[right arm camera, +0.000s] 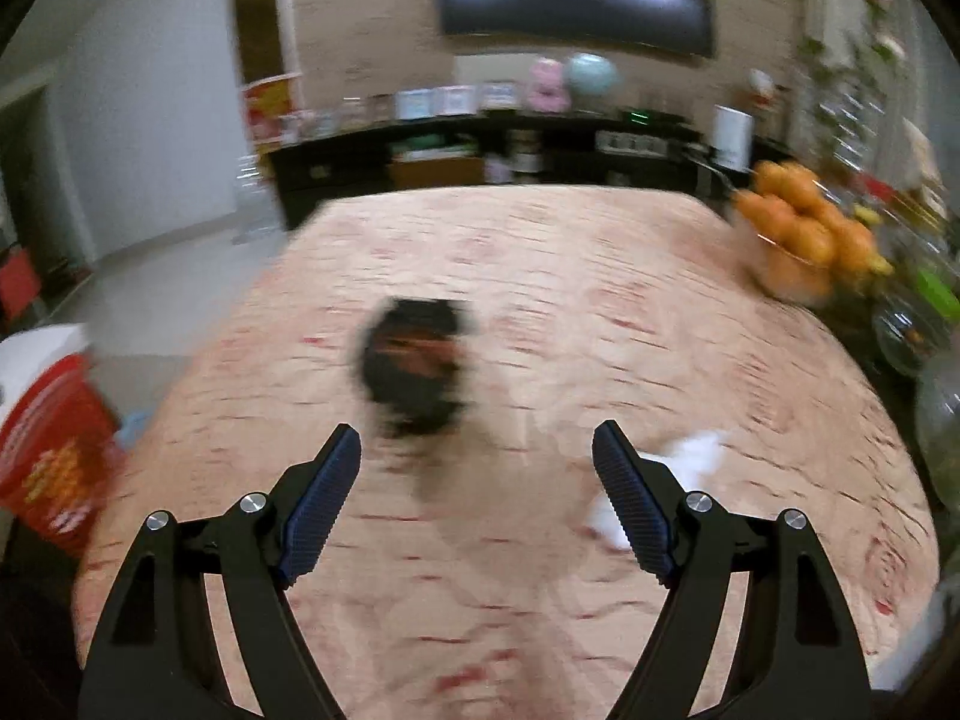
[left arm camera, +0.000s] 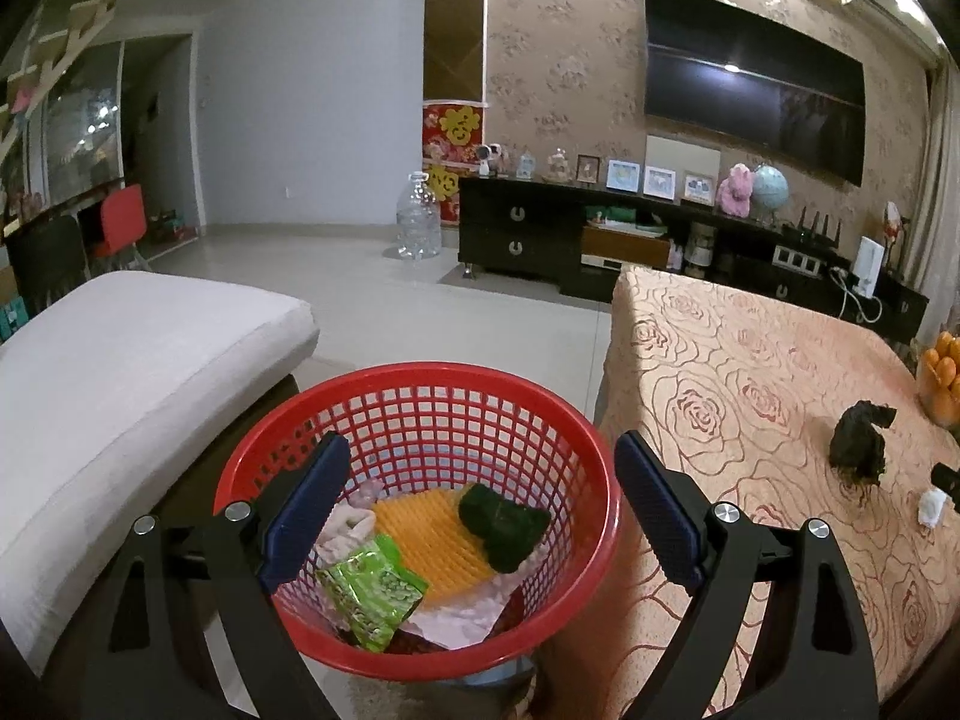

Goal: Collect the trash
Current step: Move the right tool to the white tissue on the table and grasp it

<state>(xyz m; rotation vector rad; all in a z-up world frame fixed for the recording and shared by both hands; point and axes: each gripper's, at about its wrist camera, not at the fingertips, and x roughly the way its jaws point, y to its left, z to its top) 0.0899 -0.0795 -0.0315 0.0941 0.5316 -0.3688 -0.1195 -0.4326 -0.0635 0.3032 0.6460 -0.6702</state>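
Observation:
A red plastic basket (left arm camera: 414, 384) stands beside the table and holds a green wrapper (left arm camera: 372, 591), a dark green wad (left arm camera: 501, 525) and paper scraps. My left gripper (left arm camera: 483, 510) hovers open and empty over the basket. A dark crumpled wrapper (left arm camera: 859, 441) lies on the rose-patterned tablecloth (left arm camera: 720, 360), with a white tissue (left arm camera: 932, 507) to its right. In the blurred right wrist view my right gripper (right arm camera: 477, 492) is open and empty just short of the dark wrapper (right arm camera: 414, 360); the white tissue (right arm camera: 690, 456) lies by its right finger.
A white cushioned sofa (left arm camera: 120, 372) is left of the basket. A bowl of oranges (right arm camera: 804, 234) and glass jars stand at the table's right edge. The red basket (right arm camera: 48, 450) shows at the left of the right wrist view. A dark TV cabinet (left arm camera: 600, 228) lines the far wall.

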